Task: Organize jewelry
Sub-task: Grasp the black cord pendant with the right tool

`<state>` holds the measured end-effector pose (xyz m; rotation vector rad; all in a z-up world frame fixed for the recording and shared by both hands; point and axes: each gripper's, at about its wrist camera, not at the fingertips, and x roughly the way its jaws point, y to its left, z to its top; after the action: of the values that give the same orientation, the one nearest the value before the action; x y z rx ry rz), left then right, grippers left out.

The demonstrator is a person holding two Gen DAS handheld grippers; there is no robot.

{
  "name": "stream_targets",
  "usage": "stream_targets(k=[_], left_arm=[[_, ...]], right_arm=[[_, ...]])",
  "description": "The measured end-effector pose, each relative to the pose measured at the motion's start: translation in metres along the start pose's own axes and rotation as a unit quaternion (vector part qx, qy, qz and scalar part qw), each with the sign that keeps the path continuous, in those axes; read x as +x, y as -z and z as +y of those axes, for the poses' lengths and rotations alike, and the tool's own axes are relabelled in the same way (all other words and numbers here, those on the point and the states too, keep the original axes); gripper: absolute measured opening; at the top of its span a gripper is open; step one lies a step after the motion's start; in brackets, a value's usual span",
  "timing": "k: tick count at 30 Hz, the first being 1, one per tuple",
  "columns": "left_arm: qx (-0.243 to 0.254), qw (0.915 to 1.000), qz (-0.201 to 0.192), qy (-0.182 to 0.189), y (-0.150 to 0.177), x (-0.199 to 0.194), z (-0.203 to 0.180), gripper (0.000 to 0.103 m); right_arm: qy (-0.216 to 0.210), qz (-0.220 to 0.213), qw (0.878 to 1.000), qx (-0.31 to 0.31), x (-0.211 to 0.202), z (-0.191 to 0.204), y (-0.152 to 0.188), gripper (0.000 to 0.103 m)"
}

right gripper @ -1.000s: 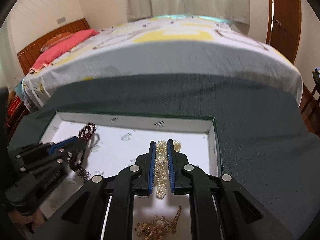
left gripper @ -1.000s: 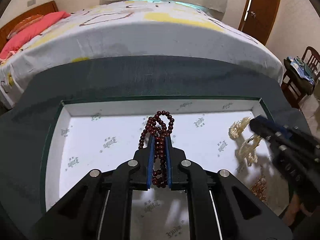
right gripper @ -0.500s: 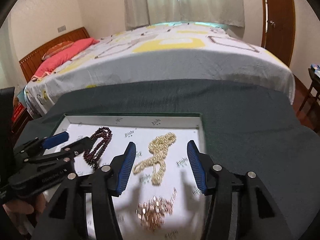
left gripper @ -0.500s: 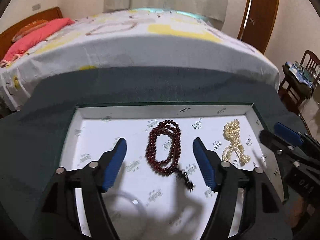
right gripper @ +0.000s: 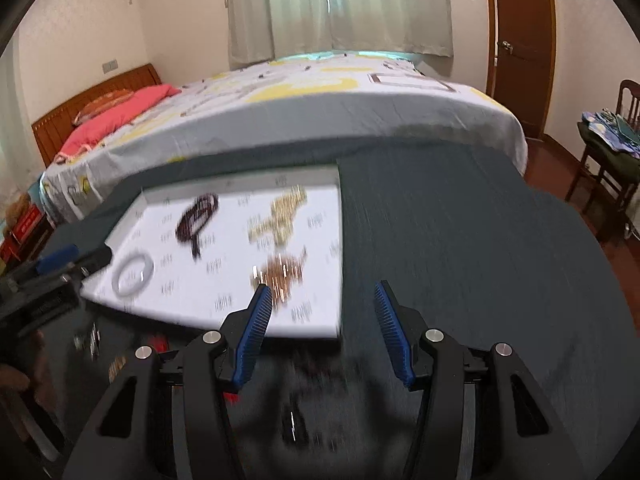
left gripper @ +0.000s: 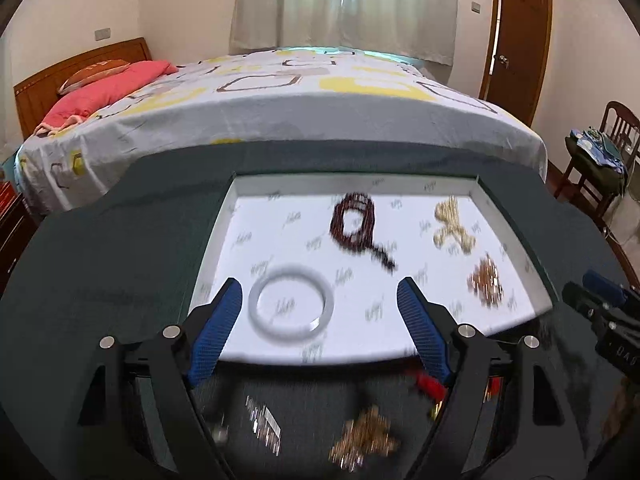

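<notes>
A shallow white tray with a dark green outer edge sits on a dark cloth-covered table at the foot of a bed. Inside it lie four pieces, each apart from the others: a dark red bead strand coiled near the far wall, a pearl necklace bunched toward the far right corner, a gold chain cluster nearer on the right, and a pale bangle lying flat at the near left. The tray's lining is printed all over with a small repeated script logo, too blurred to read.

On the cloth in front of the tray rest more pieces, all smeared by motion: a silvery item, a gold tangle and something red.

The left gripper has just been opening; its blue-padded jaws stand wide apart with nothing between them, above the tray's near edge. The right gripper is also parted and empty, over the tray's near right corner and the cloth beside it. The right gripper's body, seen from the left wrist, carries white lettering cut off at the frame edge and not legible.
</notes>
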<state>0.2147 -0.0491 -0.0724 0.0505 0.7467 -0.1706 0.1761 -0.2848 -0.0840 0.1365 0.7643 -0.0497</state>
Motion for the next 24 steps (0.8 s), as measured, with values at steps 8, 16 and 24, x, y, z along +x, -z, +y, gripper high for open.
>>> stream_targets(k=[8,16,24], left_arm=[[-0.010,0.9997,0.019,-0.008,0.040,-0.020,0.008,0.078],[-0.015,0.9992,0.033,-0.016,0.063,-0.029,0.016,0.078],[-0.013,0.9984,0.055,-0.008,0.076,-0.023,0.012,0.078]], right_arm=[[-0.017,0.049,0.999,-0.014,-0.002,0.004,0.048,0.040],[-0.032,0.069,0.996,-0.035,0.012,0.017,0.063,0.023],[-0.026,0.068,0.997,-0.039,0.010,0.016,0.065,0.018]])
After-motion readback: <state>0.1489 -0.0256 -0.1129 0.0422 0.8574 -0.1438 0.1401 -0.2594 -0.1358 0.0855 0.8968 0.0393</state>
